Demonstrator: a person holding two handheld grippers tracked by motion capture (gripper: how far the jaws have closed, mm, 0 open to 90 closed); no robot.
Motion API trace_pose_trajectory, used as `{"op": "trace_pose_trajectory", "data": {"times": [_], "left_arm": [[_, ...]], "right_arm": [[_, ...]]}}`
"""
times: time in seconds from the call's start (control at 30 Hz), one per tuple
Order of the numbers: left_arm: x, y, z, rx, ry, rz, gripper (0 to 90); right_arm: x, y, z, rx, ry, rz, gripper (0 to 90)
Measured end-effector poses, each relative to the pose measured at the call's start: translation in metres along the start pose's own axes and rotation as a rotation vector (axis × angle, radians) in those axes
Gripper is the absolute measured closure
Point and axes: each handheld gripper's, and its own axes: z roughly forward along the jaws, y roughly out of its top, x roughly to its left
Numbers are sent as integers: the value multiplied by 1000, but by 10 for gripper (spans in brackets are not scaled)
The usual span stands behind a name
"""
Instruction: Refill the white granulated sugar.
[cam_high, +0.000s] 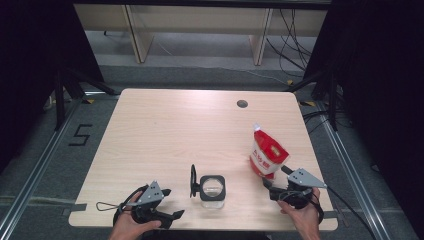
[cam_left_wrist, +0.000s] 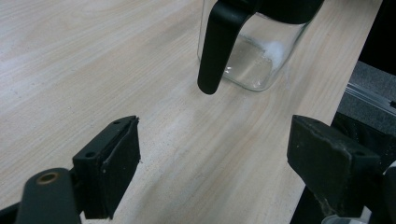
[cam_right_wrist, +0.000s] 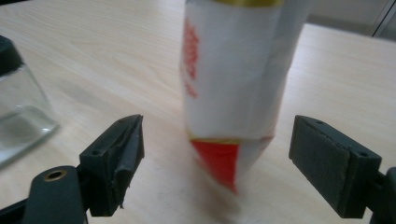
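A square glass jar (cam_high: 212, 191) stands near the table's front edge, its black hinged lid (cam_high: 193, 181) flipped open to its left. A red and white stand-up pouch (cam_high: 267, 152) stands upright to the right of it. My left gripper (cam_high: 171, 203) is open, low at the front left, and points at the jar (cam_left_wrist: 252, 51), whose lid (cam_left_wrist: 217, 46) hangs in front of it. My right gripper (cam_high: 275, 178) is open just in front of the pouch (cam_right_wrist: 236, 84), which stands ahead between the two jaws, untouched. The jar (cam_right_wrist: 18, 112) sits at the left of that view.
The light wood table (cam_high: 165, 130) has a round cable hole (cam_high: 242, 104) at the back right. Its front edge runs just under my hands. Black stand legs (cam_high: 62, 92) flank both sides on the floor, and desks stand behind.
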Motion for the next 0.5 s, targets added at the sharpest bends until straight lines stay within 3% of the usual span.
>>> {"op": "trace_pose_trajectory", "data": {"times": [0.03,0.07,0.1,0.13,0.17,0.2,0.23,0.3,0.43,0.47,0.5], "left_arm": [[-1,0,1,9,0,-6,169],[-1,0,1,5,2,-5,169],[-1,0,2,8,0,-2,169],[-2,0,2,9,0,-3,169],[-1,0,2,23,2,6,169],[0,0,2,32,4,15,169],[-2,0,4,2,-6,-10,169],[-1,-1,3,14,-3,1,169],[-1,-1,3,19,3,-1,169],[-1,-1,3,16,-2,-7,170],[-2,-1,4,13,-3,-18,170]], "right_arm": [[1,0,-1,9,-15,21,183],[-6,1,3,-24,-12,-18,179],[-7,1,5,-33,-10,-20,177],[-6,0,5,-25,-10,25,175],[-10,1,8,-47,6,-4,174],[-8,0,9,-25,0,20,168],[-8,0,11,-25,-4,4,166],[-10,1,16,-34,2,-39,169],[-7,1,22,-39,8,-23,165],[-11,1,26,-60,1,-71,165],[-10,1,27,-54,1,-55,165]]}}
